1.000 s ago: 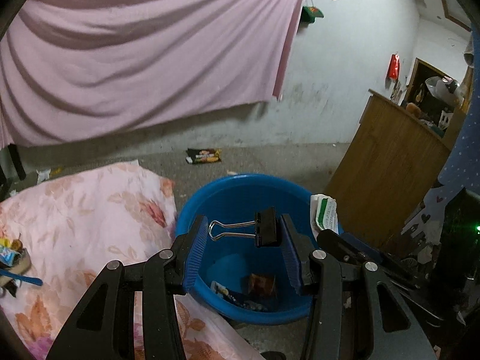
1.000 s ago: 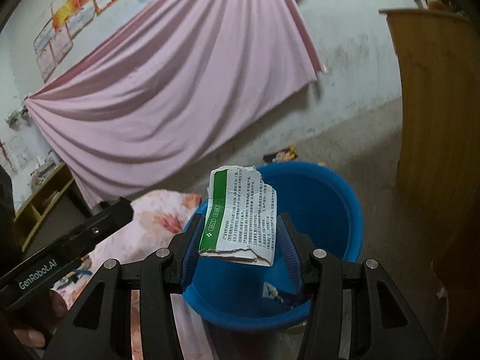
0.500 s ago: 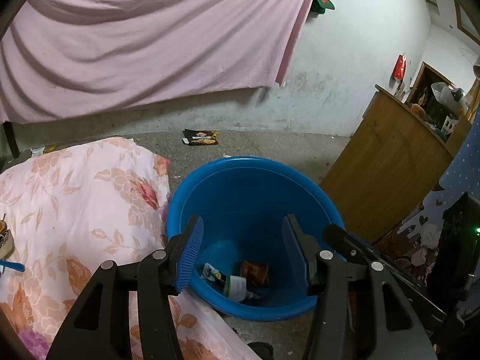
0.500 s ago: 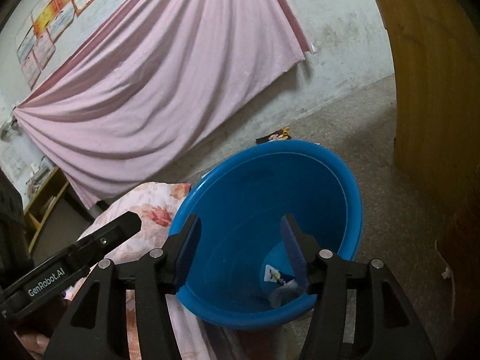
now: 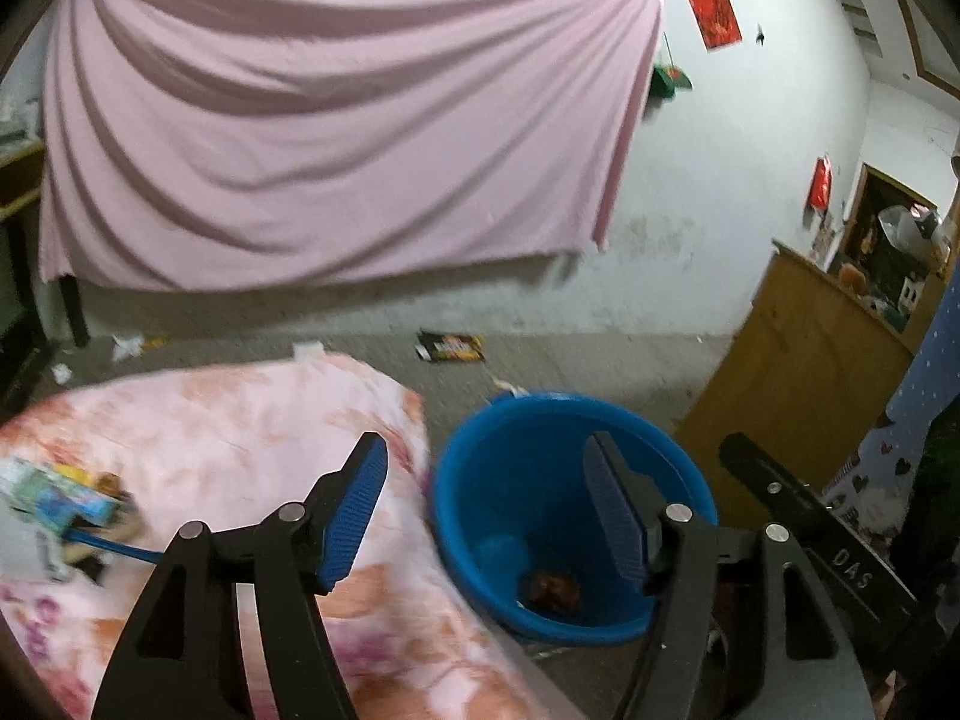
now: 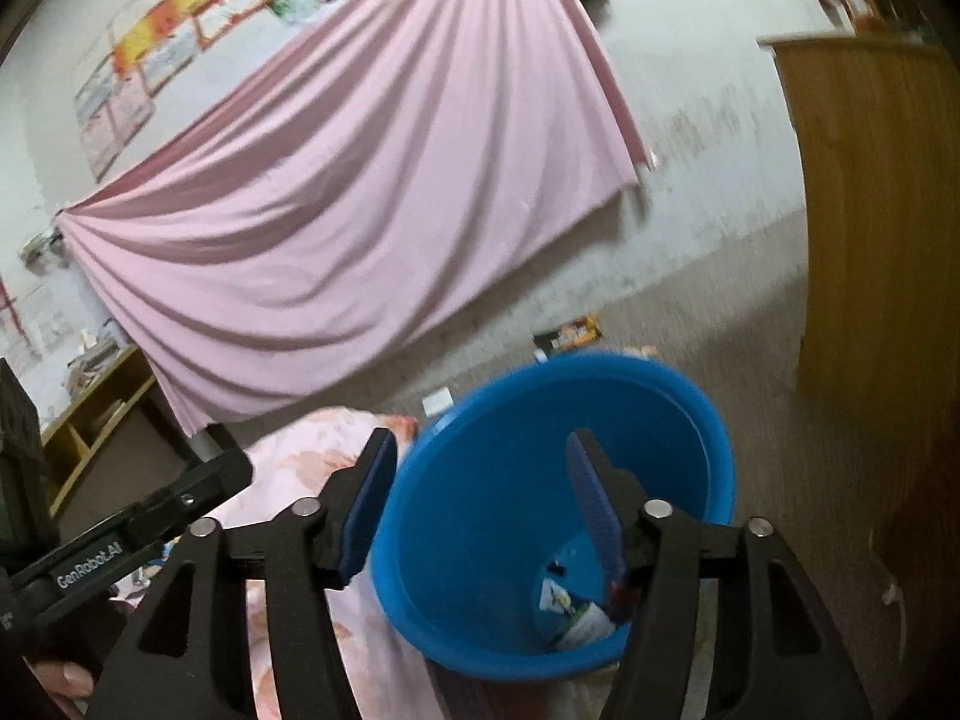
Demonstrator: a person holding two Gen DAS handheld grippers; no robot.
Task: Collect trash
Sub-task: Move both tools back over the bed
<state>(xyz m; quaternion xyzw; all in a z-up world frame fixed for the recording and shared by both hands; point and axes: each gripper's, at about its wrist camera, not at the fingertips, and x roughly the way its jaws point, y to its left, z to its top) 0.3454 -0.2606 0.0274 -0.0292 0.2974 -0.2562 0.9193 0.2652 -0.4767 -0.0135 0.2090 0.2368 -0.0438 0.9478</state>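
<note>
Tools left (image 5: 483, 507) and right (image 6: 480, 495) gape empty above upright blue bucket (image 5: 468, 498) holding wrappers (image 6: 579, 615)

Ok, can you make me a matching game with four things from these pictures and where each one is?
Things:
1. blue bucket
2. dark snack wrapper
3. pink sheet
4. floral cloth

Places:
a. hanging on the wall
b. flat on the floor near the wall
c. spread out left of the bucket
d. on the floor, with trash inside

Pairs: 1-d, 2-b, 3-a, 4-c
</note>
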